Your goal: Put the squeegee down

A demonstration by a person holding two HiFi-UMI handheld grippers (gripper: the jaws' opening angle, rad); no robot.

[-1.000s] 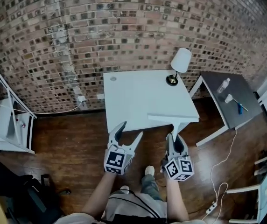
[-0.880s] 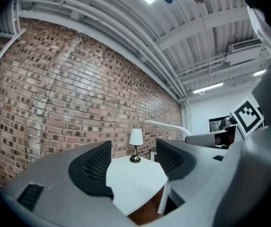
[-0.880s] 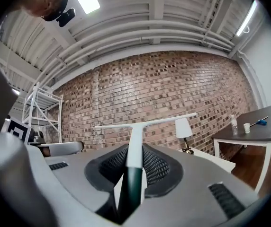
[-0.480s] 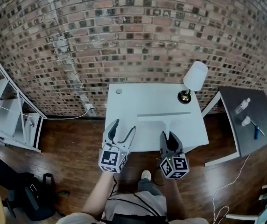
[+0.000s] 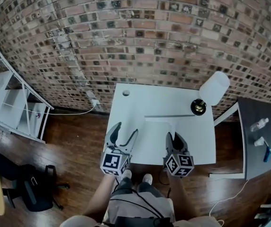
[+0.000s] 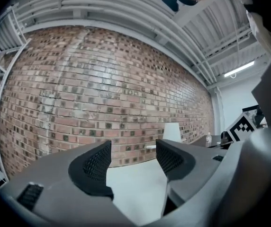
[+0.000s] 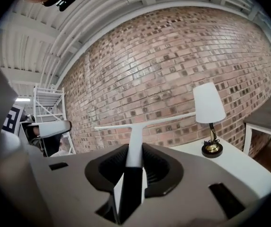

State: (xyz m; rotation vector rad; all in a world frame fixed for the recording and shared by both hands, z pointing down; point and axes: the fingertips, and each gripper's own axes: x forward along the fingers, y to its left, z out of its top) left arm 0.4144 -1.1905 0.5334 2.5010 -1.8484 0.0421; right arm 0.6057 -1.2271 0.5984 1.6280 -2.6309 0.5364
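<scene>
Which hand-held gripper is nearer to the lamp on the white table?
Right. The right hand-held gripper is at the near edge of the table, on the same side as the lamp; the left hand-held gripper is farther off, toward the opposite side.

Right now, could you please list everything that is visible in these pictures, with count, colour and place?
brick wall: 1, red-brown, at the back
table: 1, white, by the brick wall
squeegee: 1, white, above the table
lamp: 1, white shade, table's far right corner
side table: 1, dark, right of the table
bottle: 1, clear, on the side table
tool: 1, blue, on the side table
shelf rack: 1, white, far left
shoes: 2, white, at the table's near edge
left gripper: 1, grey, jaws apart, empty
right gripper: 1, grey, shut on the squeegee
</scene>
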